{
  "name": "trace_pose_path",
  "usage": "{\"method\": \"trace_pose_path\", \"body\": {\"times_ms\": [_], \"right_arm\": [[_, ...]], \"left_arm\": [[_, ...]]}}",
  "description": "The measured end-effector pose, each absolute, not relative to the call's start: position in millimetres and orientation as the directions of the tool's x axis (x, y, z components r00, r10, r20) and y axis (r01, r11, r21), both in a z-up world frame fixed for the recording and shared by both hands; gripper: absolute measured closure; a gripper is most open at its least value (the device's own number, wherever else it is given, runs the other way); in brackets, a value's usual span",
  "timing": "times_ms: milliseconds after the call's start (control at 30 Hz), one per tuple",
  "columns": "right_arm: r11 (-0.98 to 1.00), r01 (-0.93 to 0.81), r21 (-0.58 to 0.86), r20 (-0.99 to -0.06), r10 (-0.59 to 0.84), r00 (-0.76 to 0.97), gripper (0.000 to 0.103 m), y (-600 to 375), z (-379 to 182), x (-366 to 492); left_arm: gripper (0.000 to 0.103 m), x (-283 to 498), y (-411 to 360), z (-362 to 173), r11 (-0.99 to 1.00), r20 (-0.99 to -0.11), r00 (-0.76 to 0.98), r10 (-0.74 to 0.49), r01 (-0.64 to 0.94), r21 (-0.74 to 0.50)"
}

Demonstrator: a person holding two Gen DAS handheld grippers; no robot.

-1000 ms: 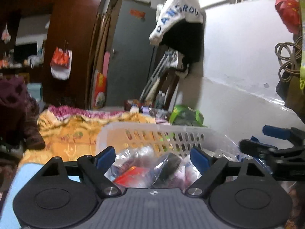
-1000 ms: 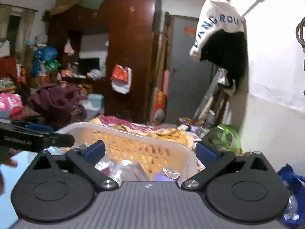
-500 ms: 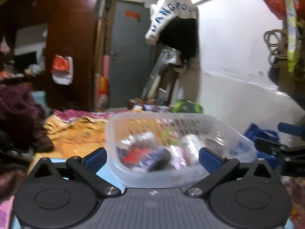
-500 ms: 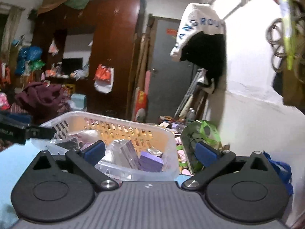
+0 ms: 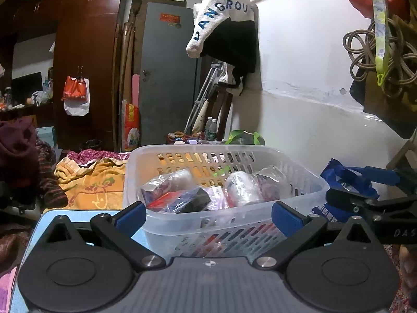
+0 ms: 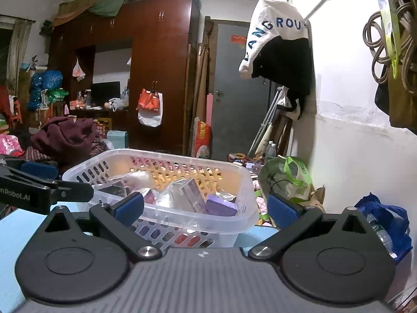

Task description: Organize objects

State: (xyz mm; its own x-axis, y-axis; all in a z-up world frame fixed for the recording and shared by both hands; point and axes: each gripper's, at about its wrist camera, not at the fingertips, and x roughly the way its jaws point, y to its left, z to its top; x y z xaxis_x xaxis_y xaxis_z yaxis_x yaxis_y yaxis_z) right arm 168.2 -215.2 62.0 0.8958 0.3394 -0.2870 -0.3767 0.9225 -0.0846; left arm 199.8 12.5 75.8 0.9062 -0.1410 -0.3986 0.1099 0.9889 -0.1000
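Observation:
A clear white slotted plastic basket [image 5: 307, 182] stands on a light blue table [image 5: 47, 216], just ahead of both grippers; it also shows in the right wrist view [image 6: 245, 182]. It holds several plastic-wrapped packets [image 5: 242, 185], a red and black item [image 5: 179, 200] and purple boxes [image 6: 221, 206]. My left gripper [image 5: 207, 215] is open and empty at the basket's near wall. My right gripper [image 6: 206, 204] is open and empty at the basket's near right corner. Each gripper shows at the edge of the other's view.
A blue bag [image 5: 346, 180] lies right of the basket. A green bag [image 6: 289, 177] sits by the white wall. Yellow and maroon clothes [image 5: 91, 180] lie behind the table. A dark wardrobe [image 6: 156, 78] and a grey door [image 5: 166, 73] stand at the back.
Both grippers have drawn back and risen from the basket, so its whole rim and contents show. The jaws stay open.

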Motion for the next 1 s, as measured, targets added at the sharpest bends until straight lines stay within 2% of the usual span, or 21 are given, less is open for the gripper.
{"method": "trace_pose_path", "body": {"times_ms": [1000], "right_arm": [[0.931,-0.364,-0.015,-0.313,0.341,0.886,0.0,-232,50,171]], "left_arm": [[0.0,197,5,68,0.989,-0.416,0.899,-0.136,0.099,-0.108]]}}
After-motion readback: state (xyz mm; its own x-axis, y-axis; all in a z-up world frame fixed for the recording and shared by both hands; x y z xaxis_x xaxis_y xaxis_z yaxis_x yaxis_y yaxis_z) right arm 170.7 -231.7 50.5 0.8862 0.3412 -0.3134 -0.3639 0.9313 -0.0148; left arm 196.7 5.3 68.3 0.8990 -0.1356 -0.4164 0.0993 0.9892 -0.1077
